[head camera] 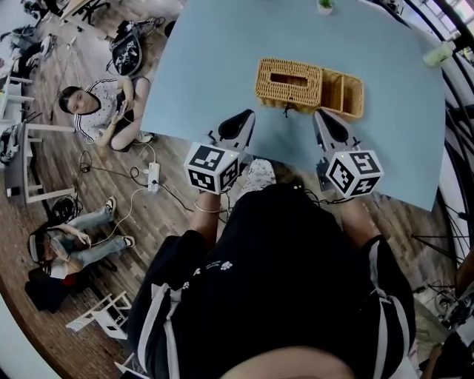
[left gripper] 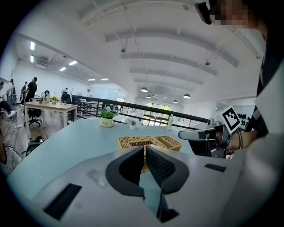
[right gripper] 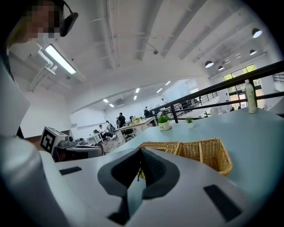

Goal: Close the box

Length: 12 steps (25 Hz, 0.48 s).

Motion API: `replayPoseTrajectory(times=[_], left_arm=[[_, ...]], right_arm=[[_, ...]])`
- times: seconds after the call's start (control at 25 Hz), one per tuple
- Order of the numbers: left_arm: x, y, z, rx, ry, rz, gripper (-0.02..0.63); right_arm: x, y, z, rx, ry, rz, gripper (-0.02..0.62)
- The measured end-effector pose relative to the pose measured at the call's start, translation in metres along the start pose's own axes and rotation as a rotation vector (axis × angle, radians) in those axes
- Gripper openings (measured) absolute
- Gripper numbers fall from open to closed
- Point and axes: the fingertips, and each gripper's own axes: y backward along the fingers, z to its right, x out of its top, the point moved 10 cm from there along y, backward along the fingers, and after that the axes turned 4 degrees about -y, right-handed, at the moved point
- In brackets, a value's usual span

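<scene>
A woven wicker box (head camera: 289, 81) lies on the light blue table (head camera: 222, 59), a slot in its top face. Its open wicker half (head camera: 345, 93) sits hinged out to the right, hollow side up. My left gripper (head camera: 245, 117) hovers just short of the box's near left corner, jaws shut on nothing. My right gripper (head camera: 319, 115) is level with it, before the seam between the two halves, also shut and empty. In the left gripper view the box (left gripper: 132, 142) shows beyond the closed left gripper (left gripper: 145, 149). In the right gripper view the open half (right gripper: 209, 153) lies right of the right gripper (right gripper: 141, 151).
A small potted plant (head camera: 324, 6) and a bottle (head camera: 438, 53) stand near the table's far edge. The table's near edge runs right under both grippers. People sit on the wooden floor at the left (head camera: 96, 105), beside a power strip (head camera: 154, 176) and cables.
</scene>
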Motion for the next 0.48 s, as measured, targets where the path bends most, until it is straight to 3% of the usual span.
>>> replayPoseTrajectory(times=[0.48], left_arm=[[-0.0033, 0.0093, 0.0067, 0.020, 0.018, 0.004, 0.021]], right_arm=[[0.0004, 0.0062, -0.0087, 0.018, 0.022, -0.012, 0.000]])
